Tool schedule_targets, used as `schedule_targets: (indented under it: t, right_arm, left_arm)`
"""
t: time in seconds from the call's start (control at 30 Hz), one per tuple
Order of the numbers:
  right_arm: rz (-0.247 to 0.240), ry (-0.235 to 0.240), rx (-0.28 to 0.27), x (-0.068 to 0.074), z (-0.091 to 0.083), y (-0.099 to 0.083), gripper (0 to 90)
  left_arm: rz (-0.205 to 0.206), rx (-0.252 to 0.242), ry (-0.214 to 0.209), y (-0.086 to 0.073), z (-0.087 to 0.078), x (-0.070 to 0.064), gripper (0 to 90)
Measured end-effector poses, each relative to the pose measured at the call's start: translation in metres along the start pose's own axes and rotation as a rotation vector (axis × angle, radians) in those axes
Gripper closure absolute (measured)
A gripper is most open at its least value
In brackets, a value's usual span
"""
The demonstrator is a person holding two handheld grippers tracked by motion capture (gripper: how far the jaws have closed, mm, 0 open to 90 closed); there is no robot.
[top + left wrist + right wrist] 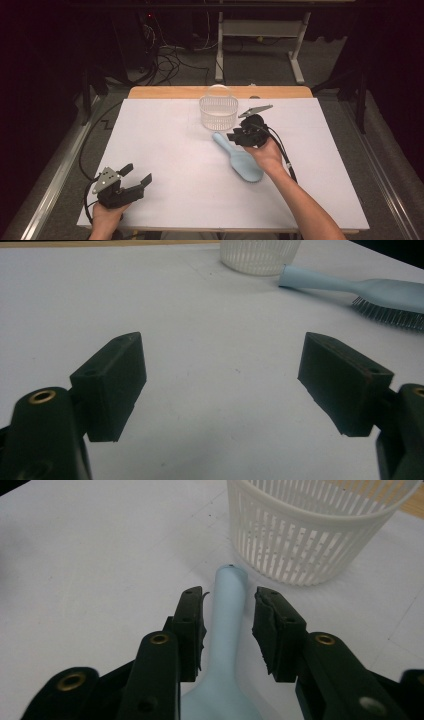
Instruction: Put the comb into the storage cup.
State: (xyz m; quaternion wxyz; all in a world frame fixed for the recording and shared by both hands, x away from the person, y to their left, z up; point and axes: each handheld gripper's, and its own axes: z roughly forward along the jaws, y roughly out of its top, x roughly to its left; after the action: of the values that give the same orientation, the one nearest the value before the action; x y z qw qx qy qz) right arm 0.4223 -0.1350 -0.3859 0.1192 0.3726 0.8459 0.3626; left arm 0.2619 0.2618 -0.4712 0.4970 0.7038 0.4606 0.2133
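Note:
A light blue hairbrush [245, 162] lies bristles down on the white table, its handle pointing toward a white slotted basket [218, 112]. My right gripper [232, 136] hovers over that handle. In the right gripper view its jaws straddle the brush handle [227, 610] with a slim gap on each side, so the gripper [229, 615] is open; the basket [310, 535] stands just beyond. My left gripper [136, 175] rests near the front left corner, wide open with nothing in it [220, 370]. From there the brush [350, 287] and basket [260, 255] show far off.
The white table cover [165, 140] ends at a wooden strip [170, 92] along the far edge. Beyond it are cables [170, 60] on the floor and a white desk frame [260, 30]. Cables trail from both grippers off the table's edges.

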Motion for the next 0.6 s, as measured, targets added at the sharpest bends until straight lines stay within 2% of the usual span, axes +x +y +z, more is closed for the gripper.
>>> schedule_targets:
  t: [0.2, 0.3, 0.4, 0.53, 0.6]
  right_arm:
    - [0.004, 0.002, 0.083, 0.001, 0.010, 0.010, 72.9]
    - [0.004, -0.001, 0.102, 0.001, 0.013, 0.013, 74.3]
    - [0.007, -0.020, 0.139, 0.001, 0.016, 0.021, 76.9]
    - [0.008, -0.030, 0.154, 0.001, 0.018, 0.028, 80.5]
    - [0.002, -0.042, 0.186, 0.001, 0.022, 0.035, 84.3]
  left_arm:
    - [0.000, -0.001, 0.002, 0.000, 0.000, 0.000, 18.7]
    - [0.005, -0.001, 0.003, 0.000, 0.000, 0.000, 18.7]
    - [0.004, -0.002, 0.004, 0.000, 0.000, 0.000, 18.7]
    - [0.005, -0.002, 0.004, 0.000, 0.000, 0.000, 18.7]
    - [0.006, -0.001, 0.004, 0.000, 0.000, 0.000, 18.7]
